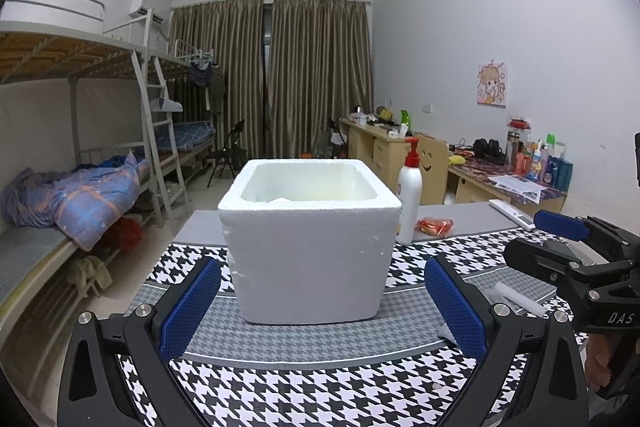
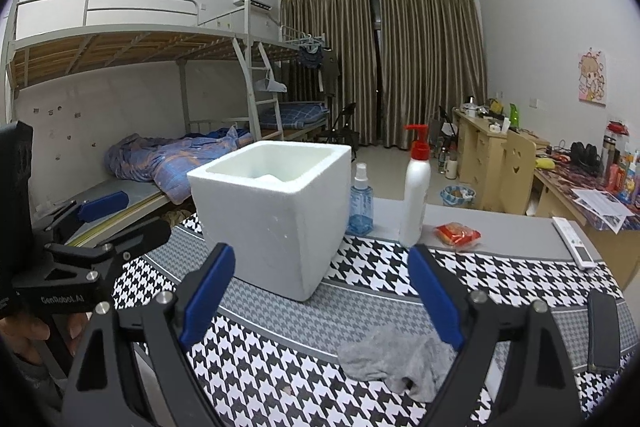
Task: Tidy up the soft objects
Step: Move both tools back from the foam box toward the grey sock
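In the left wrist view, the left tongs (image 1: 322, 301) stand released at the bottom of the frame, grasping nothing, with the white foam box (image 1: 310, 239) at centre on the houndstooth cloth (image 1: 320, 391) covering the bench. A white pump bottle (image 1: 409, 193) stands right of the box. The right tongs (image 1: 560, 239) enter from the right edge.

In the right wrist view, the right tongs (image 2: 320, 301) are likewise released and empty. A crumpled grey sock (image 2: 394, 361) lies on the cloth at lower centre, just beside the right-hand finger (image 2: 434, 301). The foam box sits at centre, a blue spray bottle (image 2: 360, 203) behind it.
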